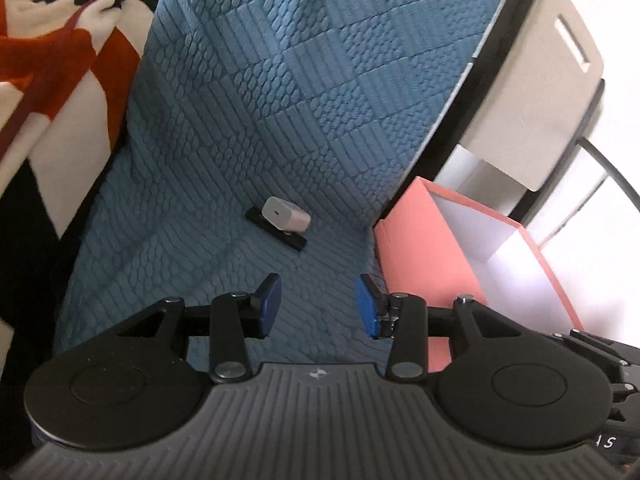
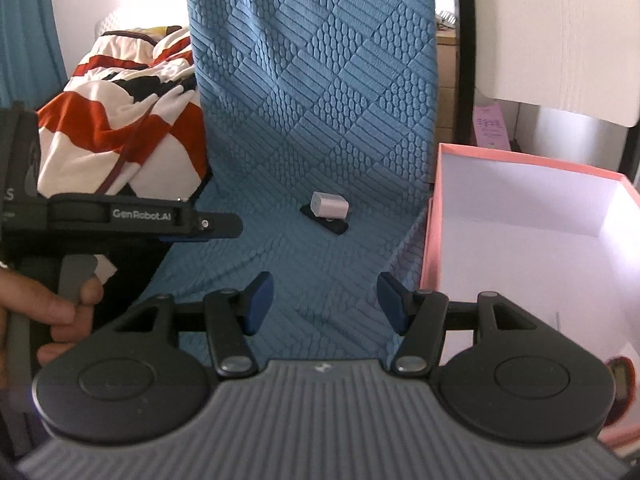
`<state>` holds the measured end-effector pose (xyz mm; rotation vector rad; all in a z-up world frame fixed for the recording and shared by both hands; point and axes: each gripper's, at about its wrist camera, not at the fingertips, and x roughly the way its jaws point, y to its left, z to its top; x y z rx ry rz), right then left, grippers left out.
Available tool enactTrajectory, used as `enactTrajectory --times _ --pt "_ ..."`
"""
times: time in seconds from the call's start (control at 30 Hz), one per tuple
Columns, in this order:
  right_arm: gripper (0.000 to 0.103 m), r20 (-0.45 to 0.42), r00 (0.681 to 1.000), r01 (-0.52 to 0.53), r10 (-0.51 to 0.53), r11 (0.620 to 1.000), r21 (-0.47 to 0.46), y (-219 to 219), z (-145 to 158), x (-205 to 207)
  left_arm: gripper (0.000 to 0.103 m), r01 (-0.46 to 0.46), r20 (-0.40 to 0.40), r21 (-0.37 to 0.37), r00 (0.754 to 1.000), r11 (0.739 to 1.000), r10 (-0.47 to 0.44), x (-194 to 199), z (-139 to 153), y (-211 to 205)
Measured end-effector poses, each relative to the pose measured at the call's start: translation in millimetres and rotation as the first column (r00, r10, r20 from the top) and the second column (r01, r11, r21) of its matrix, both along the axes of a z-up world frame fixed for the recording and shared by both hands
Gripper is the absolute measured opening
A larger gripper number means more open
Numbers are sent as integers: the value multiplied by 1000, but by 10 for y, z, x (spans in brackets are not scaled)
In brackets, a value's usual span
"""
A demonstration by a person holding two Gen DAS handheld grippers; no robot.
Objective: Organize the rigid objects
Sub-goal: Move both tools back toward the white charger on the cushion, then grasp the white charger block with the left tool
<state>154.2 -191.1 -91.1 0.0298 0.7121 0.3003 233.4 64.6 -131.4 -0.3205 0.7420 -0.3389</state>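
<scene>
A small white charger block [image 1: 286, 215] lies on a thin black bar [image 1: 276, 230] on the blue quilted cover [image 1: 256, 120]. Both also show in the right wrist view, the charger [image 2: 329, 205] on the bar [image 2: 325, 221]. My left gripper [image 1: 318, 306] is open and empty, hovering a short way in front of them. My right gripper [image 2: 325, 304] is open and empty, also short of them. The left gripper shows side-on in the right wrist view [image 2: 192, 224]. A pink open box [image 2: 520, 240] stands to the right, also seen in the left wrist view [image 1: 420, 248].
A red, white and black blanket [image 2: 120, 120] lies bunched at the left, also in the left wrist view [image 1: 52, 80]. A pale chair [image 1: 536, 92] stands behind the box. A round dark object [image 2: 620, 376] sits low in the box.
</scene>
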Motion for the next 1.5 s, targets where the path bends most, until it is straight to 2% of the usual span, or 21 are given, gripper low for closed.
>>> enactTrajectory --times 0.13,0.23,0.27,0.37,0.6,0.7,0.83,0.93,1.07,1.17,1.33,1.5 --pt "60 -31 999 -15 15 1000 -3 53 -99 218 47 9 -19 6 1000 1000 -9 248 -55 20" --pt "60 -37 998 -49 48 999 -21 128 -167 356 47 15 -30 96 999 995 -12 428 -106 -52" --pt "60 -41 998 -53 52 998 -29 150 -192 407 47 18 -36 103 999 995 -15 475 -129 -55" --pt "60 -54 996 -73 72 997 -33 246 -260 520 47 26 -68 81 997 996 -20 628 -189 -40" --pt "59 -63 990 -130 126 990 -62 471 -423 777 47 47 -82 55 996 997 -42 1011 -207 -5" --pt "59 -61 986 -158 153 983 -94 525 -463 941 47 75 -66 64 995 995 -71 1203 -223 7" --pt "56 -55 984 -176 170 975 -136 593 -557 1269 47 126 -62 113 991 985 -120 1465 -371 -73" --pt "54 -98 980 -183 172 976 -115 609 -676 1523 47 160 -67 107 986 981 -153 1612 -468 -111" --pt "53 -146 974 -186 171 978 -95 597 -783 1746 47 204 -73 89 978 975 -198 1737 -544 -135" --pt "53 -152 970 -206 188 973 -106 626 -817 1848 47 235 -69 77 971 969 -230 1812 -575 -140" --pt "51 -172 961 -236 214 965 -118 670 -907 2003 47 255 -88 96 965 962 -247 1918 -660 -167" --pt "51 -191 956 -258 221 945 -199 766 -1005 2095 50 264 -77 118 964 957 -256 2032 -755 -221"
